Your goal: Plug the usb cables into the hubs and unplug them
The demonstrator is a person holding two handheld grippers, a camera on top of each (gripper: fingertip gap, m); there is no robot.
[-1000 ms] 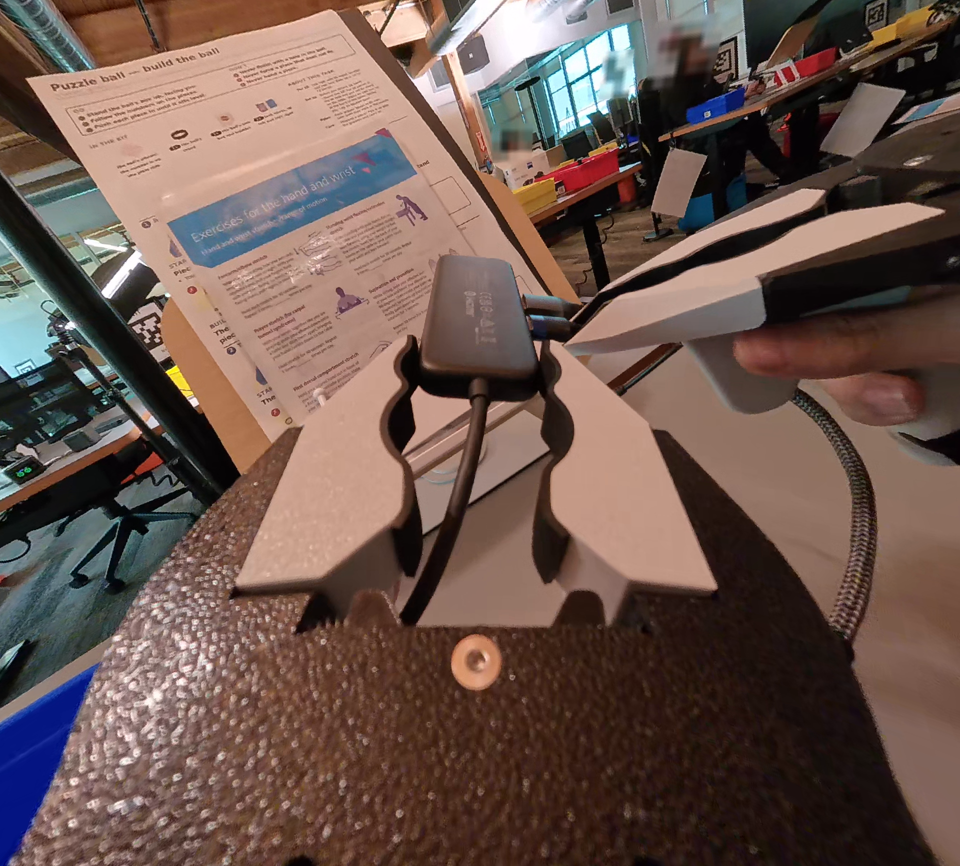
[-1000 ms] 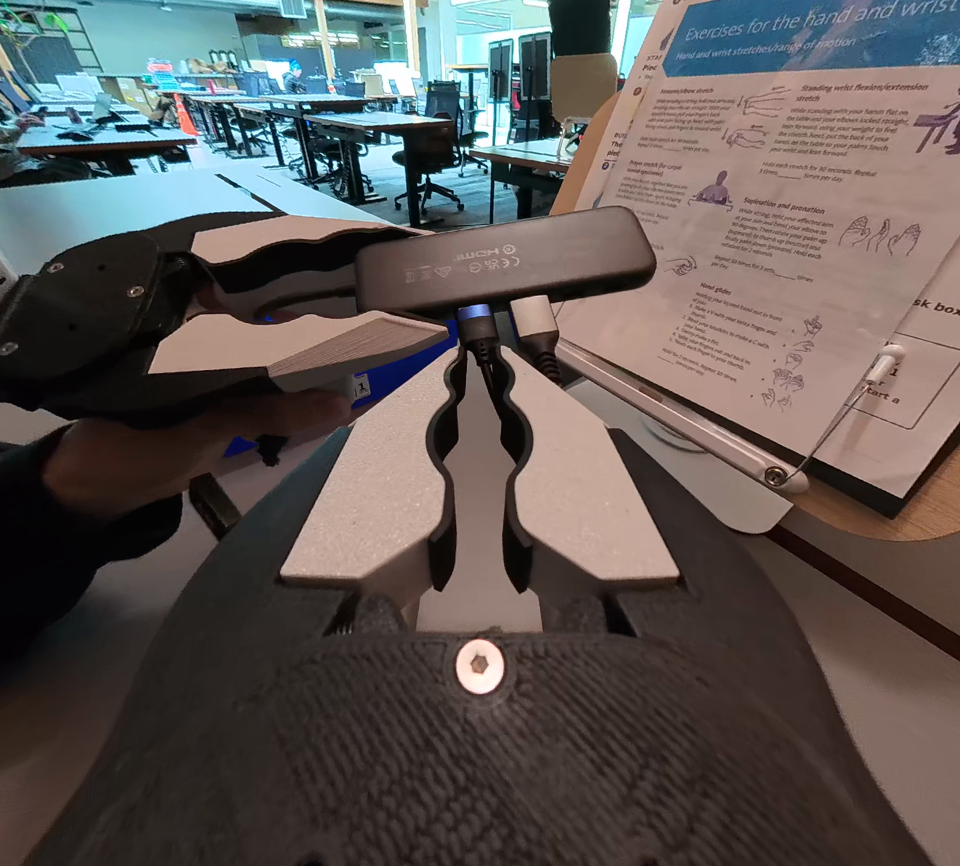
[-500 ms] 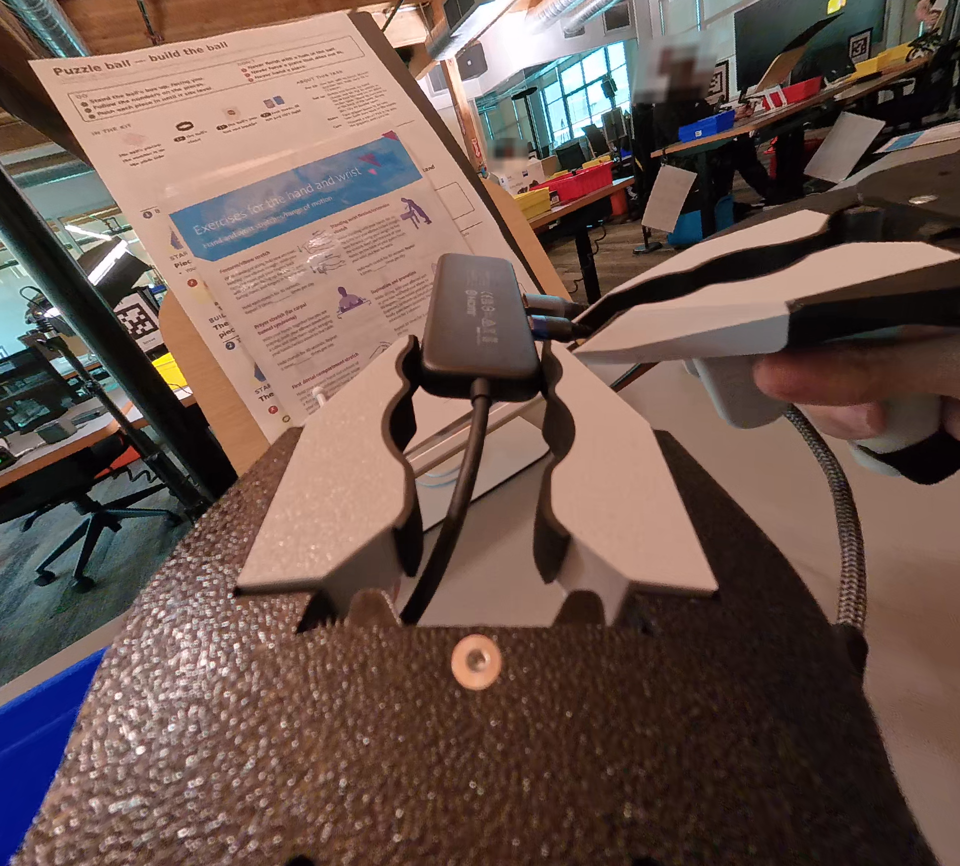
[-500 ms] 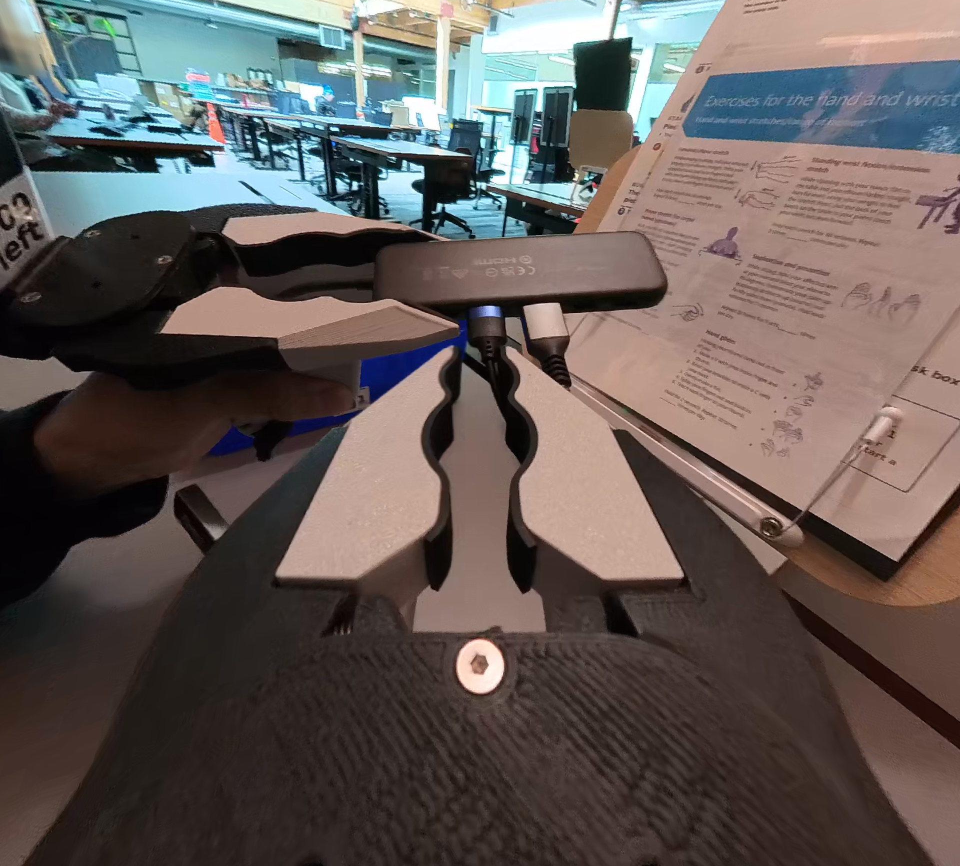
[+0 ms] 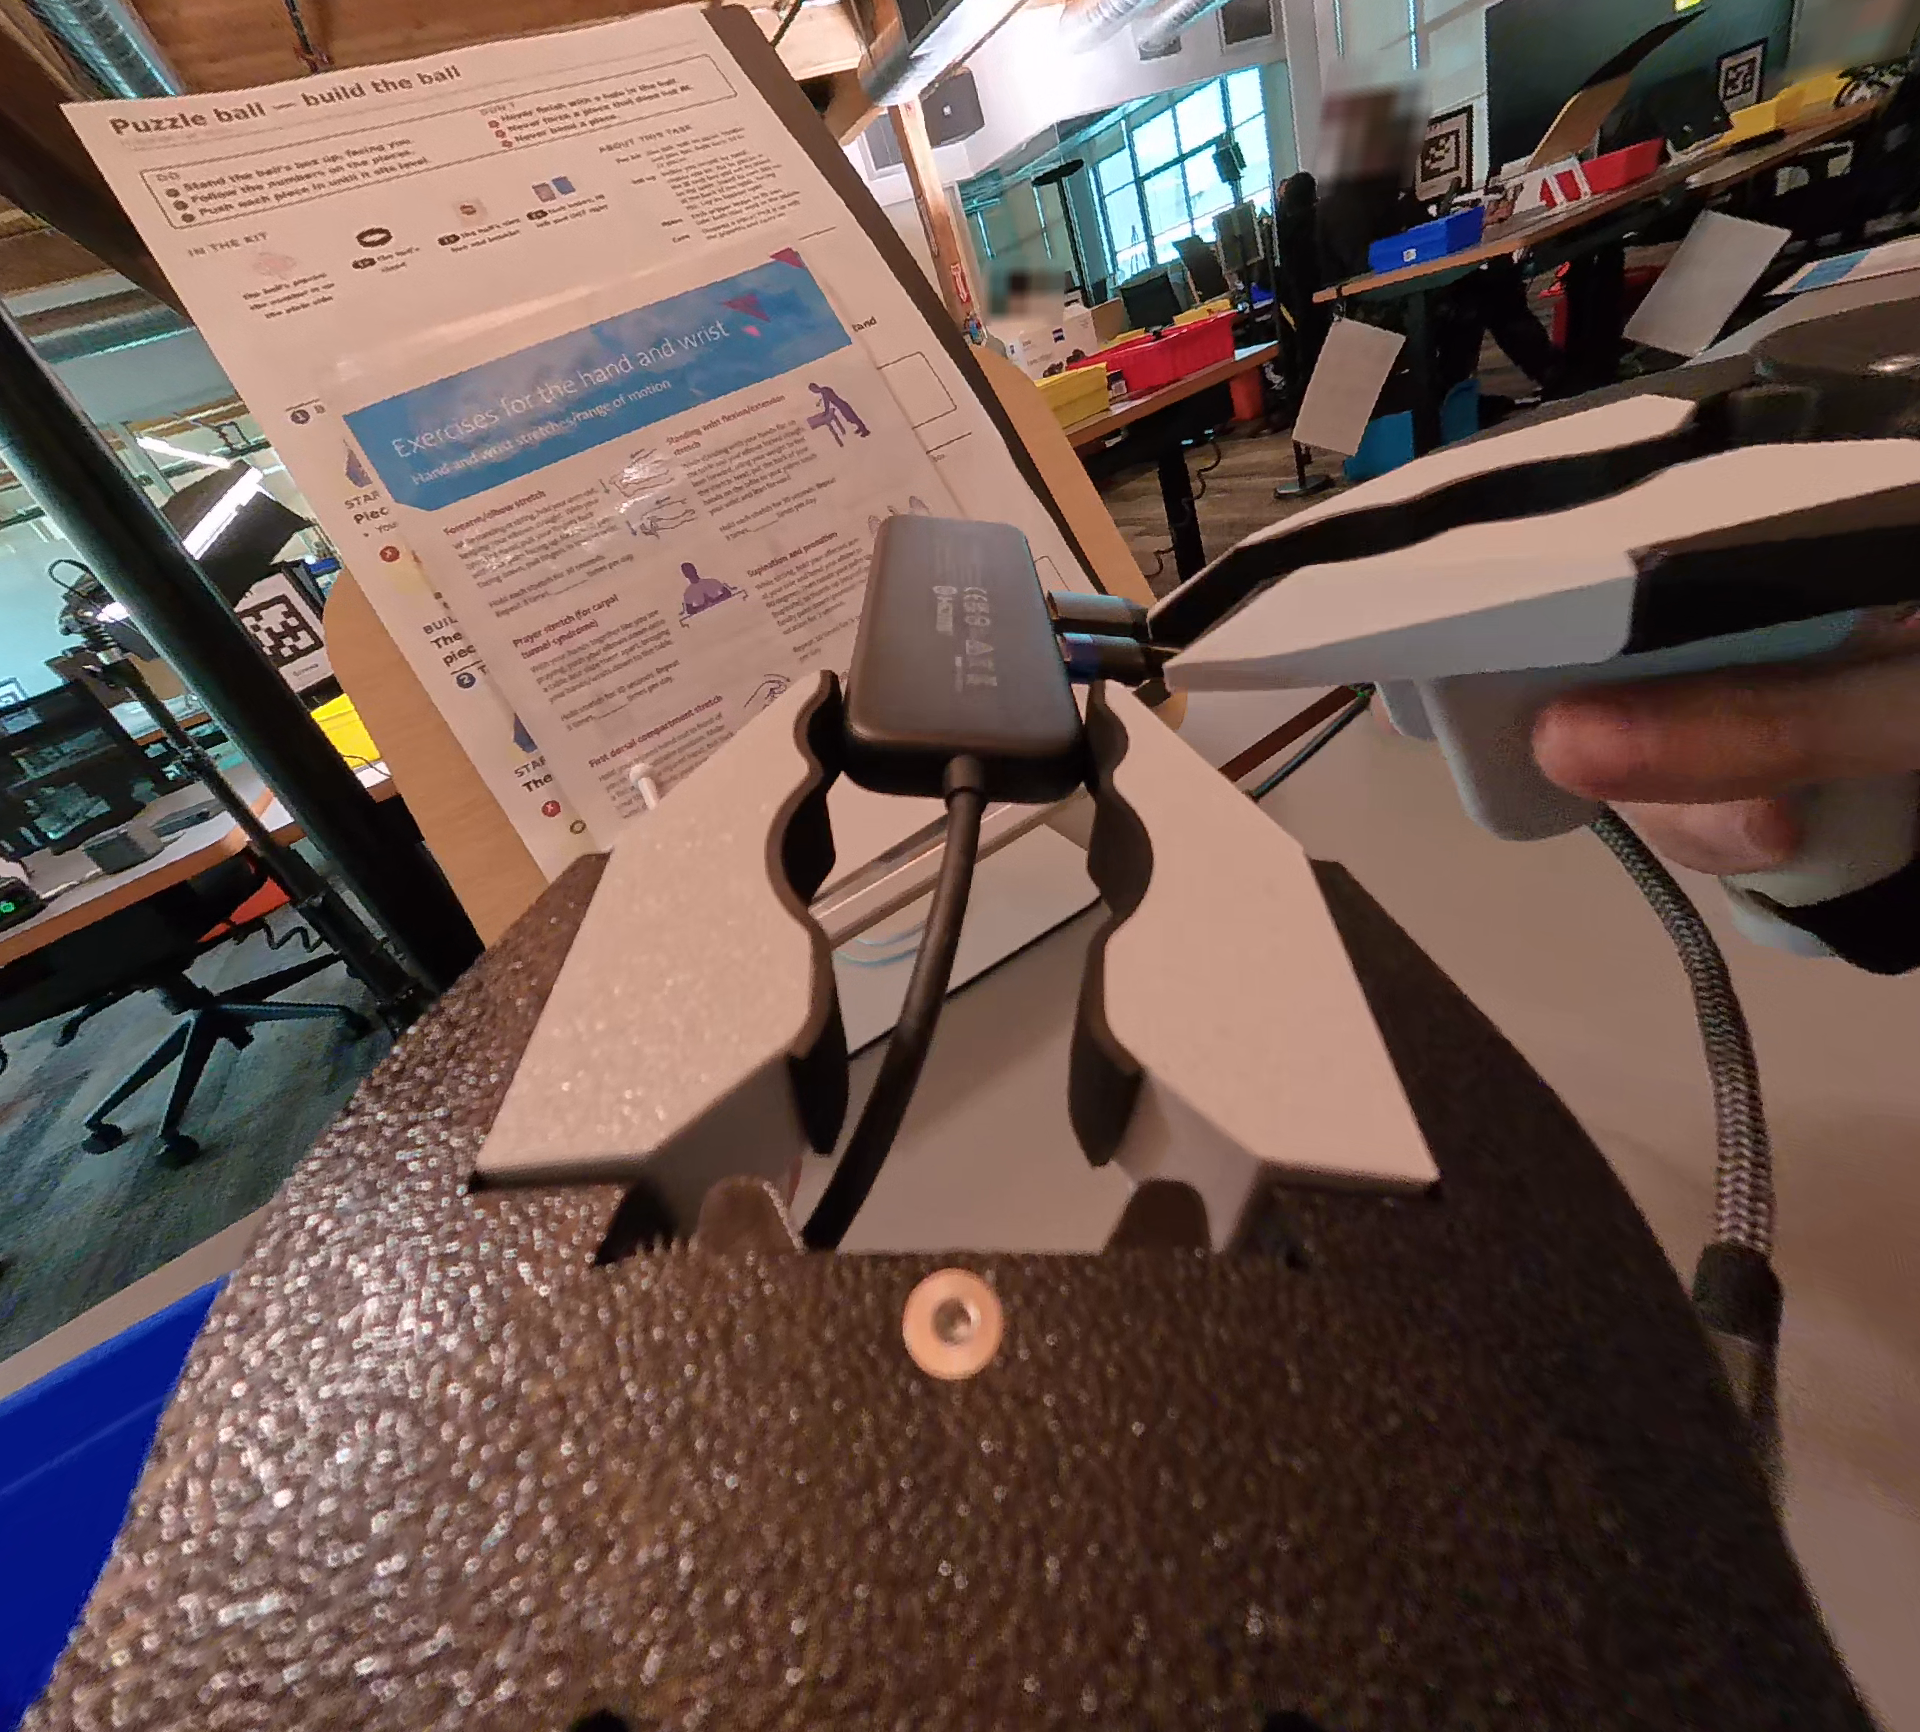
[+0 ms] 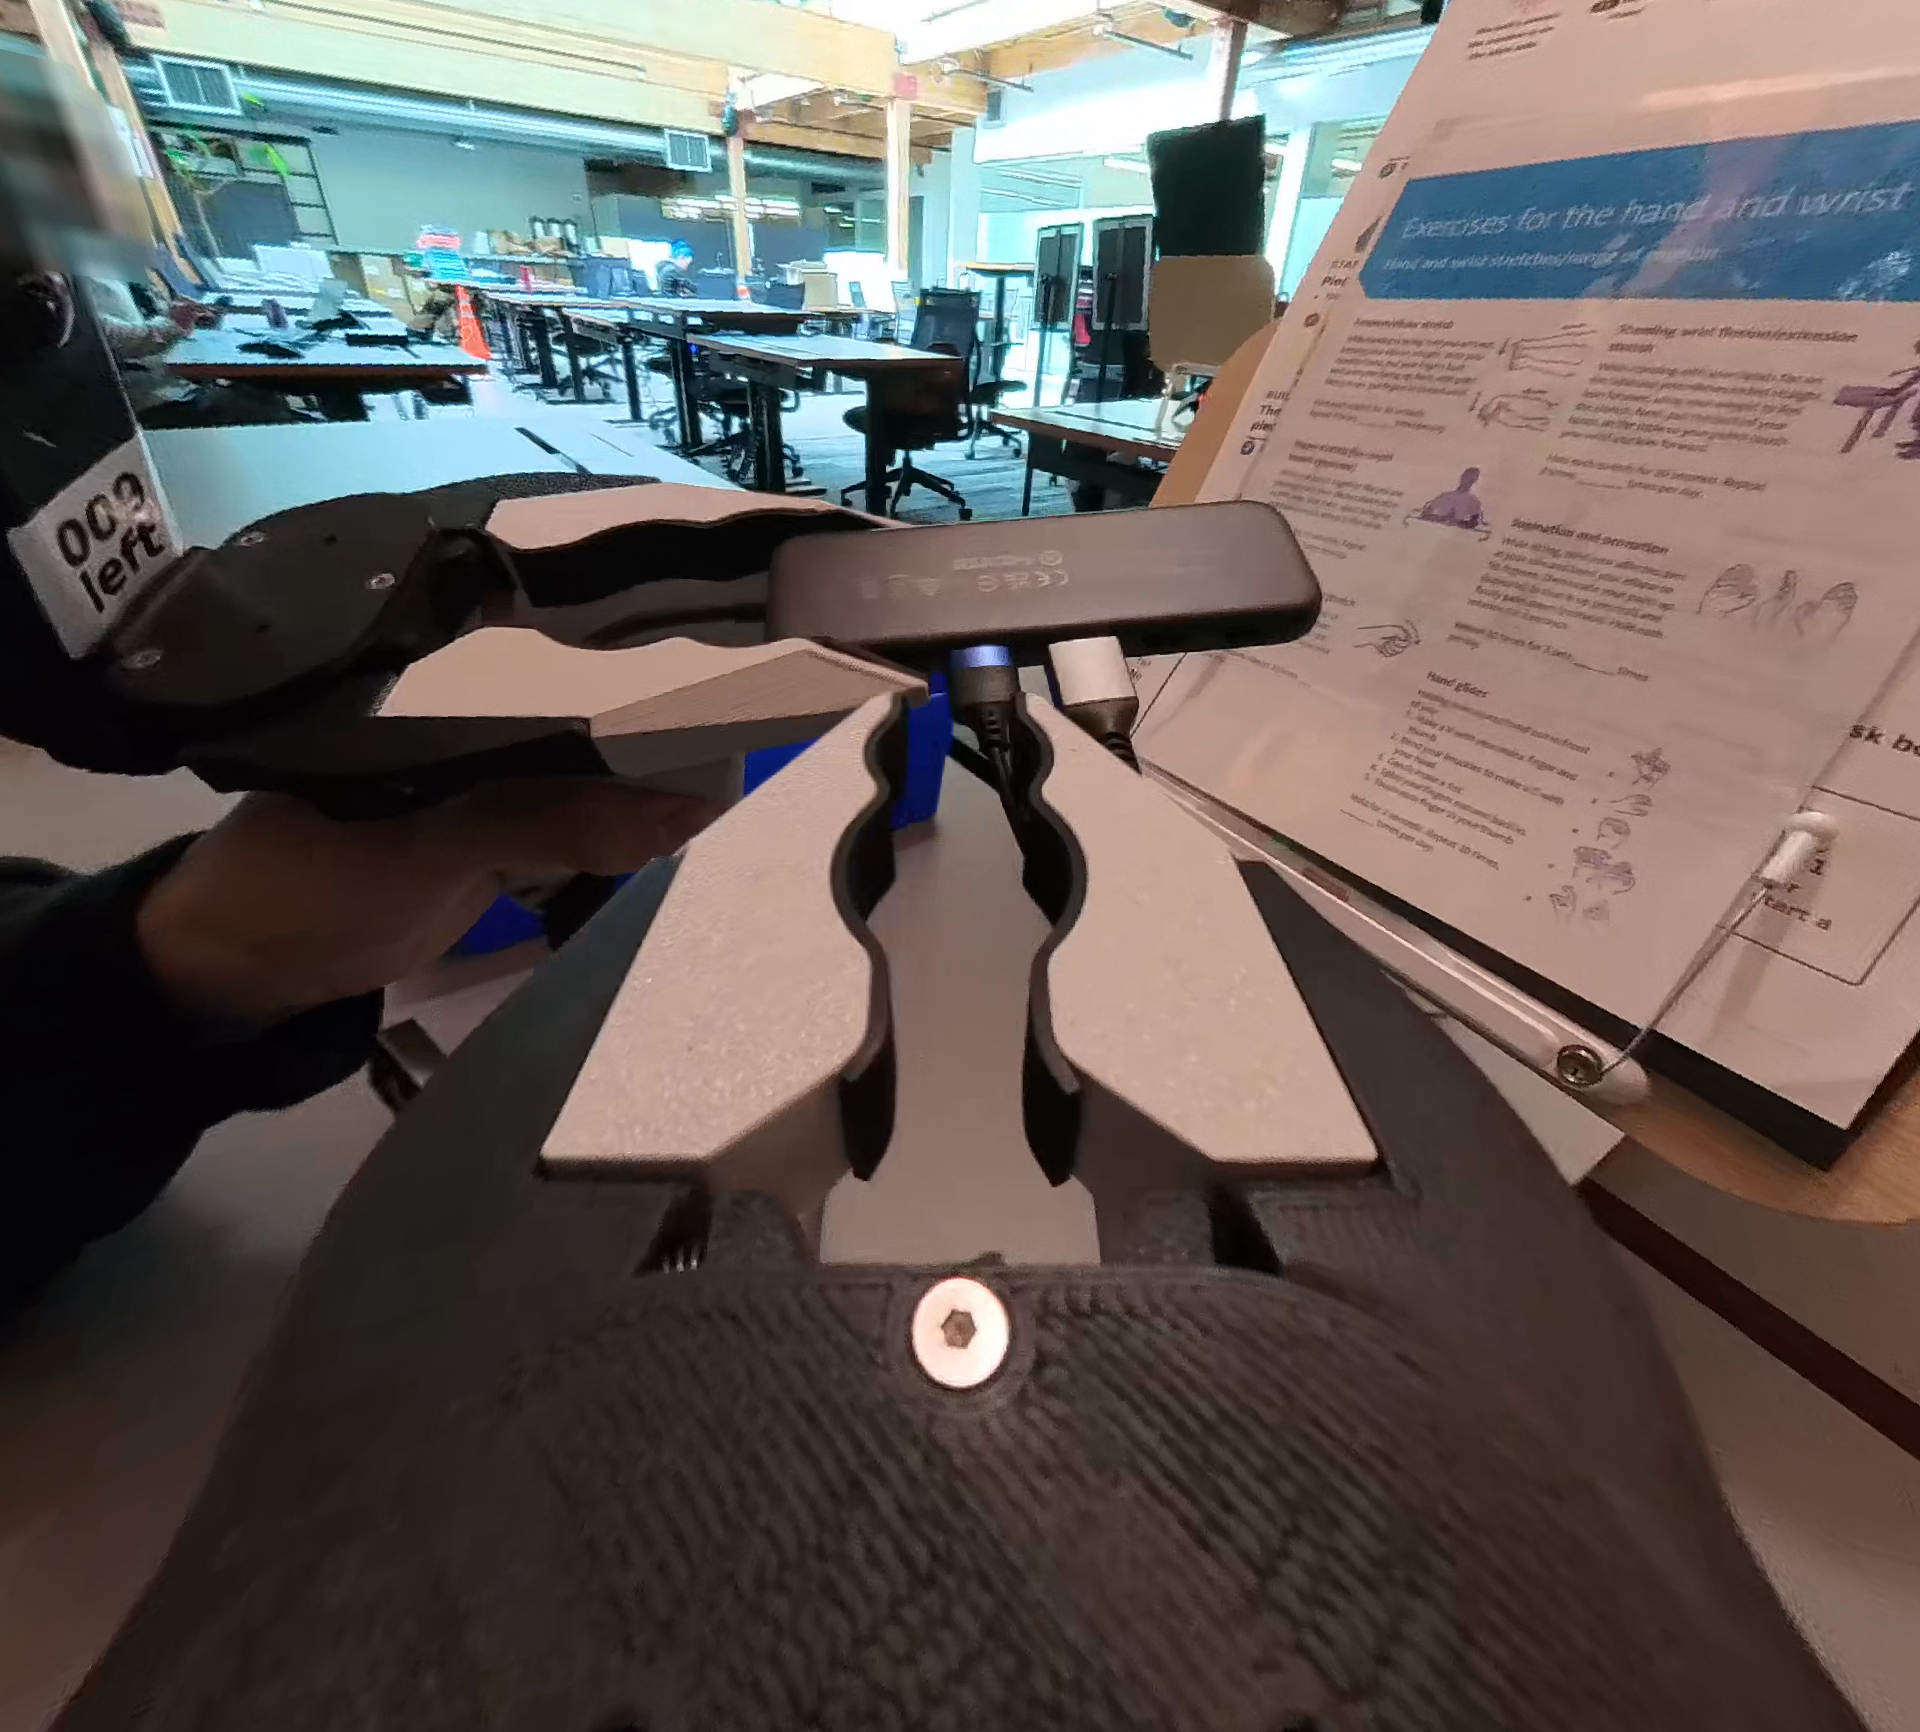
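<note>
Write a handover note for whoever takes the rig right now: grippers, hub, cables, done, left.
Left gripper: shut on the dark grey USB hub, held in the air; the hub's own black cable runs back between its fingers.
Right gripper: shut on the cable of the blue-ringed plug, just below the plug.
Done: blue-ringed plug and white plug both seated in the hub's side.
Left: unplug both, probably the blue-ringed one first.

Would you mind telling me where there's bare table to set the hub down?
The pale tabletop right of the left hand-held gripper, under the braided cable, is bare. Beside the document stand it is crowded: hub, two plugs, and the right hand-held gripper shut on the blue-ringed plug's cable.
</note>
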